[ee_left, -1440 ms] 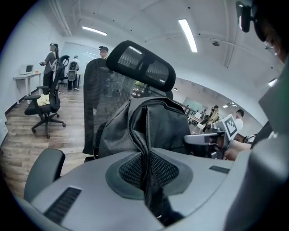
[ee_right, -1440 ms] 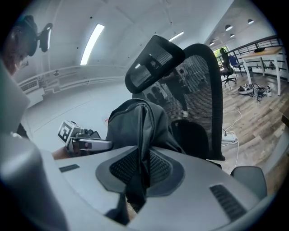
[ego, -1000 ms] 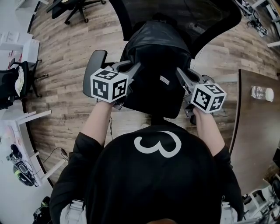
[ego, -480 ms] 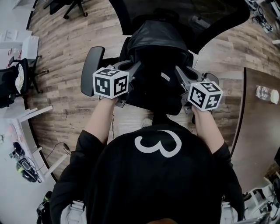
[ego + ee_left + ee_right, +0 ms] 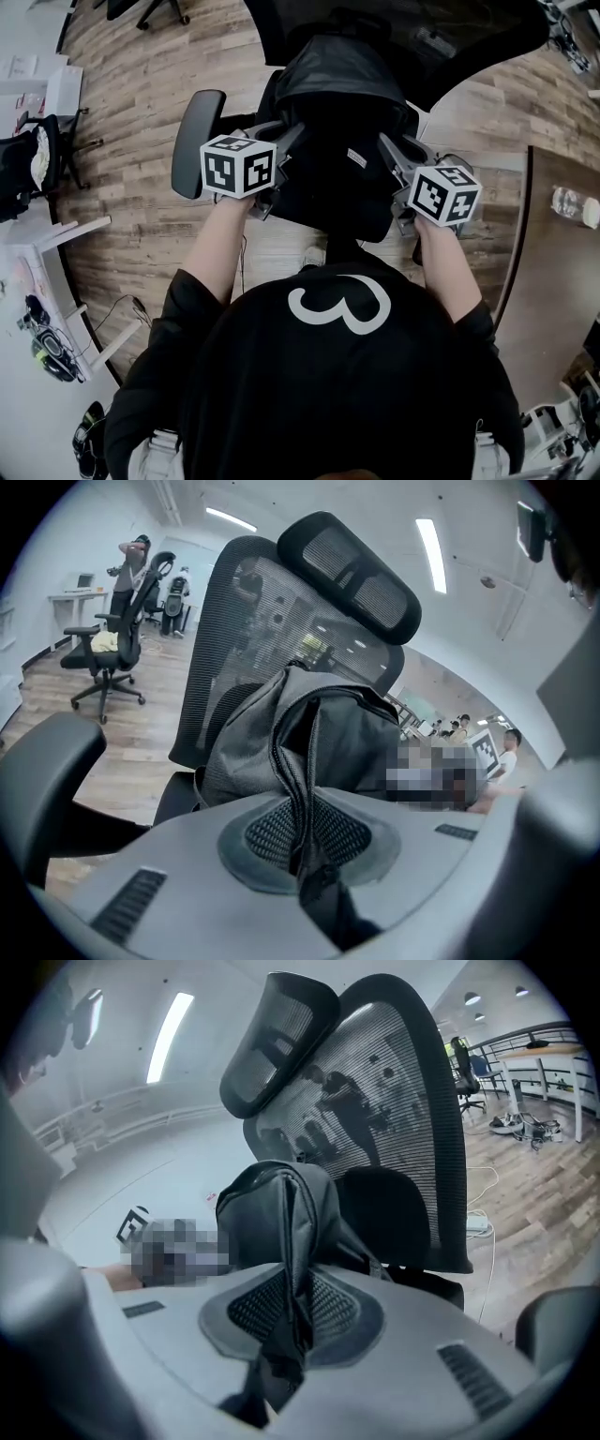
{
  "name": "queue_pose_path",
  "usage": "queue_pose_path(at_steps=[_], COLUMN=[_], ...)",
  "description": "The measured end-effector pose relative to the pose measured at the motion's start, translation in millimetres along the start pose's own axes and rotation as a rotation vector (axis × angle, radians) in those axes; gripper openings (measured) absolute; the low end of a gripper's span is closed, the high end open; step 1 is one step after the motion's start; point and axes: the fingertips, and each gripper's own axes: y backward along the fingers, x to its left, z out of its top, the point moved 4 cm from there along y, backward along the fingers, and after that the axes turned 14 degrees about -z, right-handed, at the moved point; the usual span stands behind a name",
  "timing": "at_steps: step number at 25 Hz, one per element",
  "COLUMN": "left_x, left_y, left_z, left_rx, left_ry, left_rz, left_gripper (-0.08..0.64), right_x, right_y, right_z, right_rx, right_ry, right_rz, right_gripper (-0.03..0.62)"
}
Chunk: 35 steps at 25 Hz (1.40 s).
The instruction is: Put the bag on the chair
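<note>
A black bag (image 5: 337,141) hangs between my two grippers over the seat of a black mesh office chair (image 5: 441,47). My left gripper (image 5: 284,145) is shut on a fold of the bag's left side, and the fabric shows pinched between its pads (image 5: 305,846). My right gripper (image 5: 389,155) is shut on the bag's right side, again with fabric between its pads (image 5: 291,1321). The chair's backrest (image 5: 244,630) and headrest (image 5: 281,1026) rise just behind the bag (image 5: 281,1208). Whether the bag rests on the seat is hidden.
The chair's left armrest (image 5: 192,141) sticks out beside my left gripper. A brown table (image 5: 553,281) with a water bottle (image 5: 567,202) stands at the right. Another office chair (image 5: 28,173) and white desk frames are at the left. Cables lie on the wood floor.
Both grippers and the bag have edged slightly forward toward the chair's backrest. Both grips are unchanged.
</note>
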Motion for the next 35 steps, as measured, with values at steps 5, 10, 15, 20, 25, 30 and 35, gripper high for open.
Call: queue_pose_path(at_steps=[5,10,15,20,25,30,35], left_x=[3.6,3.0,5.1,4.9,-8.1,-24.5,-50.9], left_y=[-1.6,-0.5,1.4,9.7,23.7,43.9,68.9], left_z=[-3.1,-3.8,-7.8,-21.8,-34.3,-38.9,-37.9], left_rx=[-0.014,-0.030,-0.050,-0.049,-0.050,-0.052,-0.088], left_ry=[0.049,0.065,0.106,0.127,0.109,0.079,0.045], left_rz=[-0.009,-0.009,0.003,-0.004,-0.025,-0.030,-0.078], left_gripper=[0.044,0.046,0.098,0.189,0.239,0.252,0.253], right_x=[-4.7,-5.7,-8.3,-10.3,-10.1,-7.0,22.0], right_y=[-3.4,-2.3,-1.0,3.4,18.9,44.3,78.5], right_z=[-1.6,-1.2,-3.9,-7.1,-13.0,-9.7,-8.1], right_rx=[0.017,0.029,0.021,-0.004,-0.028,-0.095,-0.166], right_ry=[-0.022,-0.076,-0.181,-0.196,-0.203,-0.236,-0.175], right_rz=[0.004,0.025,0.043,-0.006,-0.072,-0.098,-0.073], right_gripper=[0.066,0.071,0.085,0.145,0.209,0.222,0.222])
